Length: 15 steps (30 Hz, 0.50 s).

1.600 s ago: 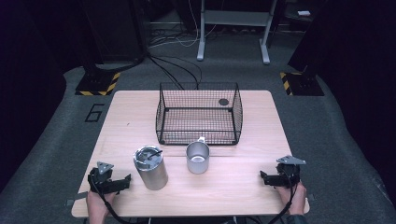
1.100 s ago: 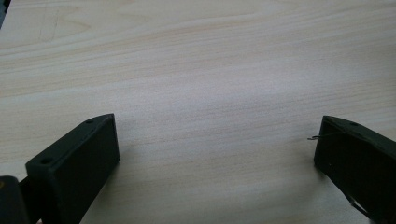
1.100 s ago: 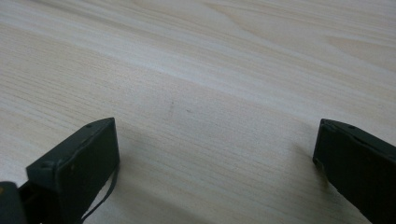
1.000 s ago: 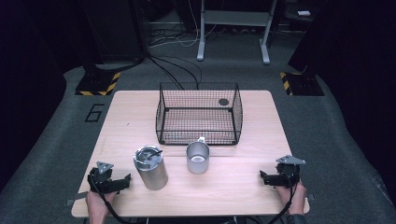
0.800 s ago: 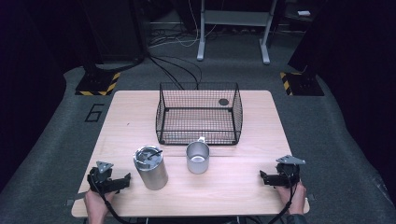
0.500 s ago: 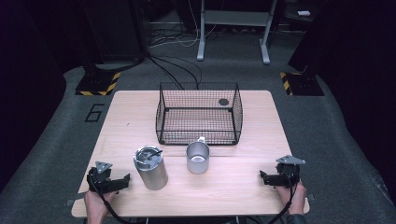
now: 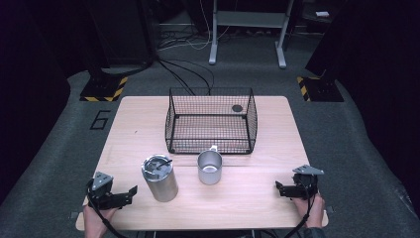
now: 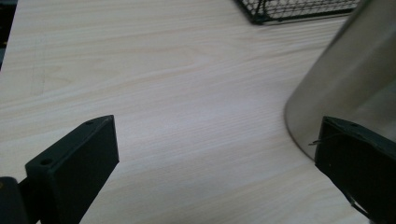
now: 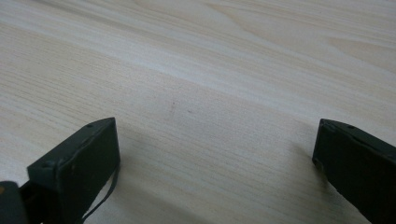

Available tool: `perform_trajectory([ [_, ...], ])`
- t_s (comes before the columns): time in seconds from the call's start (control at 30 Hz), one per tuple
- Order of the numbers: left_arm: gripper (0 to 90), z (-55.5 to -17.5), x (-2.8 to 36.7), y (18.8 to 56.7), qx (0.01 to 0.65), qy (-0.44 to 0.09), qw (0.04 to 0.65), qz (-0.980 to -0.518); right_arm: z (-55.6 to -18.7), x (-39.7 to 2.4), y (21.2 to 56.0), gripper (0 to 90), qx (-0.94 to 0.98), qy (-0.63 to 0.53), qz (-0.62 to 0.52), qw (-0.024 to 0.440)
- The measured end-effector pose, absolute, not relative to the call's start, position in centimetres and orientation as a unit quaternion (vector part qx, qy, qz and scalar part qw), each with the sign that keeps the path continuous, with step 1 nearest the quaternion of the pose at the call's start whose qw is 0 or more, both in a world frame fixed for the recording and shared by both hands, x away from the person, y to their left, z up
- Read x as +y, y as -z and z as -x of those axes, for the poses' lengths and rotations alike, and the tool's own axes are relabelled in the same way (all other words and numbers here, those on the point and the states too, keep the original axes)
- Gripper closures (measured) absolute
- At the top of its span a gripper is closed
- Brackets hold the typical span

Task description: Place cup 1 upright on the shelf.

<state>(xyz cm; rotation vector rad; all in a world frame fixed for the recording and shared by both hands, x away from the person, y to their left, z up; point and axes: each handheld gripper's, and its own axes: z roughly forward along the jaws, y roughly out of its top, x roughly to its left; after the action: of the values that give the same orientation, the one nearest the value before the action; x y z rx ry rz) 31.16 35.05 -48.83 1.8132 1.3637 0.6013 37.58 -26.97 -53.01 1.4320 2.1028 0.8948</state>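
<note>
A white "6" (image 7: 100, 119) is marked on the floor left of the table (image 7: 148, 124); no other writing can be read. Your left gripper (image 7: 130, 192) rests at the near left corner, jaws wide apart and holding nothing. Just beside it stands the steel tumbler (image 7: 159, 177), upright, with its lid on. Next comes the metal mug (image 7: 210, 167), just in front of the wire basket (image 7: 211, 120). Your right gripper (image 7: 281, 189) sits at the near right edge, jaws spread over bare wood.

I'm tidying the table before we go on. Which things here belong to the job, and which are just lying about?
Job things: steel tumbler, nearest the left gripper; metal mug; wire basket.

Lying about: small dark disc in the basket; floor cables; striped floor plates.
</note>
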Motion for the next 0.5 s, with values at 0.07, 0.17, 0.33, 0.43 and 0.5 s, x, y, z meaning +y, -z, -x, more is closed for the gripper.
perform_trajectory([
  [0.07, 0.0, -30.7, 34.9, 48.2, 0.525, -0.234, 0.39, -0.719, -37.6, -27.0, 53.0, 0.3, 0.761, -0.323, -0.518, 0.221],
  [0.17, 0.0, -30.4, 34.7, 47.6, 0.517, -0.233, 0.397, -0.722, -37.6, -27.0, 53.0, 0.4, 0.761, -0.324, -0.518, 0.22],
  [0.33, 0.0, -29.9, 34.0, 46.3, 0.497, -0.23, 0.414, -0.727, -37.6, -27.0, 53.0, 0.4, 0.761, -0.324, -0.517, 0.221],
  [0.43, 0.0, -29.7, 33.6, 45.7, 0.487, -0.225, 0.422, -0.731, -37.6, -27.0, 53.0, 0.4, 0.761, -0.324, -0.517, 0.22],
  [0.5, 0.0, -29.7, 33.1, 45.3, 0.477, -0.222, 0.427, -0.735, -37.6, -27.0, 53.0, 0.4, 0.761, -0.323, -0.517, 0.22],
])
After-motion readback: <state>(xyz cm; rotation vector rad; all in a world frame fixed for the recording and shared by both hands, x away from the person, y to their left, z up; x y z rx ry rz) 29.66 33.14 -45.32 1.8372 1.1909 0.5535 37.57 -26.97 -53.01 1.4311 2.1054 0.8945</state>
